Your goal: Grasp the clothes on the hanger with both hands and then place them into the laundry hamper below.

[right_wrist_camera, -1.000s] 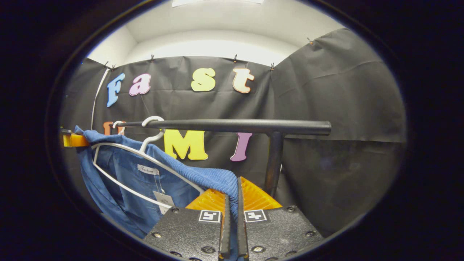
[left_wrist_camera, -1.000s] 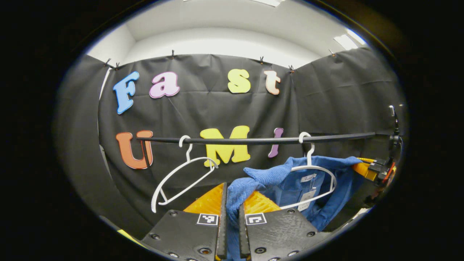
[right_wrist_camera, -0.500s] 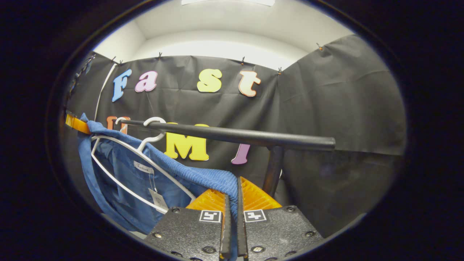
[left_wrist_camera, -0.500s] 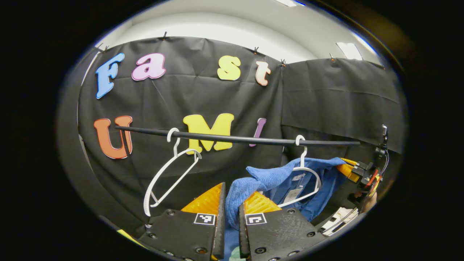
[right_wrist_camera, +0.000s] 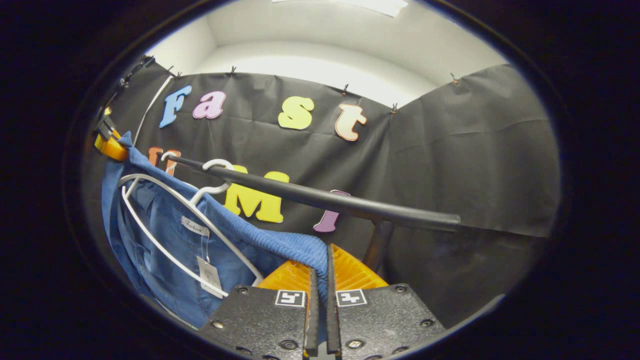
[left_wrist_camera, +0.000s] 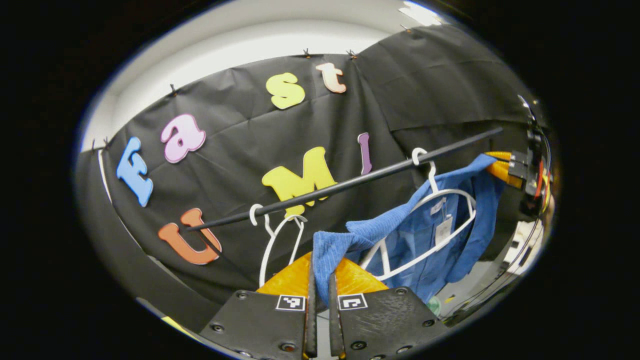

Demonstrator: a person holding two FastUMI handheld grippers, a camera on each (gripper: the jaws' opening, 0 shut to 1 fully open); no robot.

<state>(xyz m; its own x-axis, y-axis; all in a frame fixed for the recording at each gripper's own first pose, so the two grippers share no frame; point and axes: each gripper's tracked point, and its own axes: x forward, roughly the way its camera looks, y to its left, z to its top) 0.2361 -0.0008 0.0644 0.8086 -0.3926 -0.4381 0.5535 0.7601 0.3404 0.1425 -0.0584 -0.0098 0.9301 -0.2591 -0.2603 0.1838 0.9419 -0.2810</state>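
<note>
Now, line by line:
Left gripper (left_wrist_camera: 320, 295): fingers pressed together on 1 edge of the blue garment (left_wrist_camera: 425, 235), cloth pinched between both pads at the bottom of the left gripper view.
Right gripper (right_wrist_camera: 320, 295): fingers likewise clamped on the ribbed edge of the same garment (right_wrist_camera: 165, 240), fold rising just above the tips in the right gripper view.
Garment: stretched between the 2 grippers, draped over the white hanger (left_wrist_camera: 440, 220), paper tag dangling near the collar; far shoulder reaching the right gripper (left_wrist_camera: 520, 170) at the right edge of the left gripper view.
Hanger with garment: hook over the black rail (left_wrist_camera: 350, 182), frame (right_wrist_camera: 170, 235) tilted, lower bar showing in front of the cloth.
Second hanger (left_wrist_camera: 277, 240): bare, white, hooked on the same rail, to the left of the garment.
Rail: slanting up to the right in the left gripper view; in the right gripper view (right_wrist_camera: 325, 200) ending above a dark upright post.
Left gripper from afar (right_wrist_camera: 112, 145): at the garment's upper left corner.
Floor area: pale patch below the garment, right side of the left gripper view, possibly with cables; too blurred to tell.
</note>
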